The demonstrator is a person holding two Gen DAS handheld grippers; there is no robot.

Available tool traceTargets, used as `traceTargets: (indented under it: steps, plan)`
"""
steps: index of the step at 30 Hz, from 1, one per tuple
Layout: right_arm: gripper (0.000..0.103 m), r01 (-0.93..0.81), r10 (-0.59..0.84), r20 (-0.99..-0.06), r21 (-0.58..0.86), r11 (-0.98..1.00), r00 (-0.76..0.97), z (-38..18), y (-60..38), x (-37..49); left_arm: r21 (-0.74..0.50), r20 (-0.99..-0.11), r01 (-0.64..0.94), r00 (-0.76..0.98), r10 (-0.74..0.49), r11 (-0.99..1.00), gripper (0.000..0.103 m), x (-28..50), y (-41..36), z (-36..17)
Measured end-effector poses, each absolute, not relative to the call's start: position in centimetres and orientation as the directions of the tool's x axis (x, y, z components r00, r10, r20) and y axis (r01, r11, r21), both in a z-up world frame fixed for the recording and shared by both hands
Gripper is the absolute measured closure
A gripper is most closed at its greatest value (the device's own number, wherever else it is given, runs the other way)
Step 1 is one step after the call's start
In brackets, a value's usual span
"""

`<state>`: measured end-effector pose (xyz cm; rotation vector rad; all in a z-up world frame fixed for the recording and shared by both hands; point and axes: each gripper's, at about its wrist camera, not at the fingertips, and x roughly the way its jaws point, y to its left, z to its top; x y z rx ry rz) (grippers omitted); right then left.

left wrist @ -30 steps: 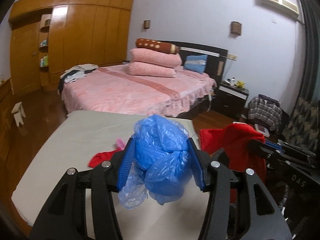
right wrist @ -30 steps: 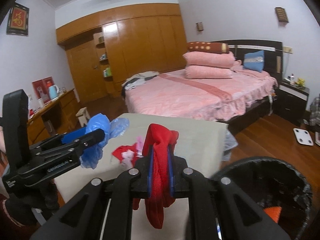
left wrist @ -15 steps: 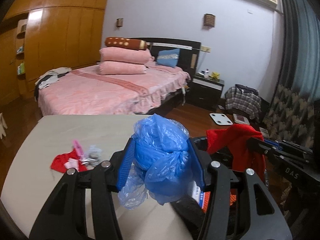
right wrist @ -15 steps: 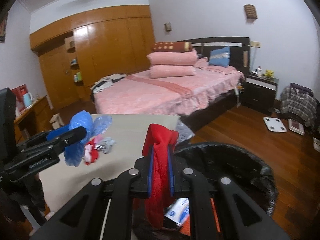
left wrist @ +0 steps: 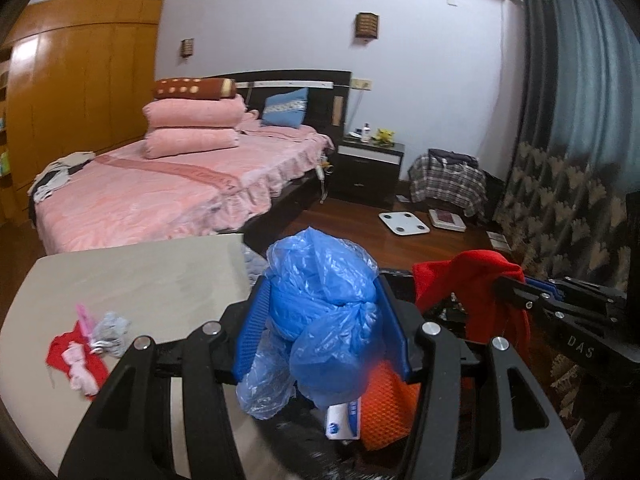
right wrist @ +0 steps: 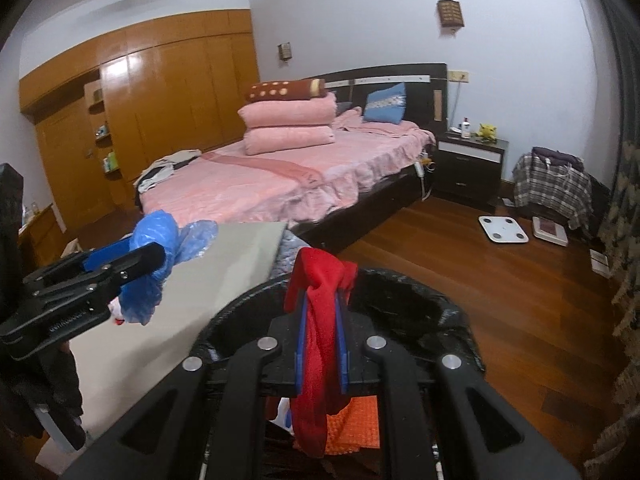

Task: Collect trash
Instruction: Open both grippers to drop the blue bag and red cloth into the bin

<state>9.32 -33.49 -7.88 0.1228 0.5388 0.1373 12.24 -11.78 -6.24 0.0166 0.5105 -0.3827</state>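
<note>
Holding one crumpled blue plastic bag (left wrist: pixel 324 312) between its two blue pads, the left gripper (left wrist: pixel 322 328) is clamped at about half width on that bundle, which bulges above and hangs below the fingers. The right gripper (right wrist: pixel 320 340) is pinched nearly closed on one red cloth (right wrist: pixel 320 320), whose ends stick up over the fingertips and droop beneath them. Both held pieces hang over one black-lined trash bin (right wrist: pixel 420 300), which stands on the wooden floor just beside the corner of one beige table (left wrist: pixel 132 280). Inside the bin, two things can be made out: one orange mesh piece (right wrist: pixel 356 424) and one white-and-blue packet (left wrist: pixel 344 420). On the table one small heap of scraps (left wrist: pixel 86 348) lies near the left edge in the left wrist view; in it a red rag, a pink bit and a grey bit can be told apart, three in all, touching one another. Behind the table stands one bed (right wrist: pixel 260 188) with a pink cover, carrying two folded pink quilts, one brown dotted bolster on top of them and one blue cushion at the headboard. One white scale (right wrist: pixel 503 229) lies on the floor beyond the bin.
</note>
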Motion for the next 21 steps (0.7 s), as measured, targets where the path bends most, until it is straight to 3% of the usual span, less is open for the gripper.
traceTargets:
  steps: [3,5,6,8,10,17,21]
  plan:
    - [0.089,-0.081,0.148,-0.514,0.151,0.985,0.845,-8.3,-34.1,9.7,-0.075,-0.489,0.389,0.788,-0.374,0.918,0.051,12.9,-13.5,-6.9]
    - [0.086,-0.060,0.130,-0.528,0.149,0.987,0.839,-8.8,-34.8,9.9,-0.083,-0.503,0.411,0.769,-0.394,0.908,0.044,13.4,-14.3,-7.3]
    - [0.085,-0.050,0.123,-0.535,0.149,0.988,0.836,-9.1,-35.2,10.0,-0.089,-0.513,0.423,0.756,-0.406,0.902,0.034,13.6,-14.6,-7.7]
    - [0.077,-0.035,0.112,-0.543,0.150,0.988,0.833,-9.3,-35.7,10.0,-0.092,-0.525,0.436,0.743,-0.416,0.895,0.027,13.9,-14.9,-8.0]
    - [0.057,-0.018,0.101,-0.543,0.156,0.988,0.834,-9.6,-36.1,9.8,-0.089,-0.531,0.436,0.740,-0.413,0.895,0.026,13.8,-14.9,-8.3]
    - [0.010,0.016,0.074,-0.511,0.169,0.985,0.856,-9.1,-36.3,8.5,-0.078,-0.513,0.392,0.773,-0.374,0.917,0.015,13.0,-12.3,-7.0]
    - [0.006,0.002,0.100,-0.486,0.204,0.979,0.868,-8.1,-35.7,8.1,-0.078,-0.495,0.345,0.801,-0.337,0.935,0.012,12.3,-9.6,-5.6]
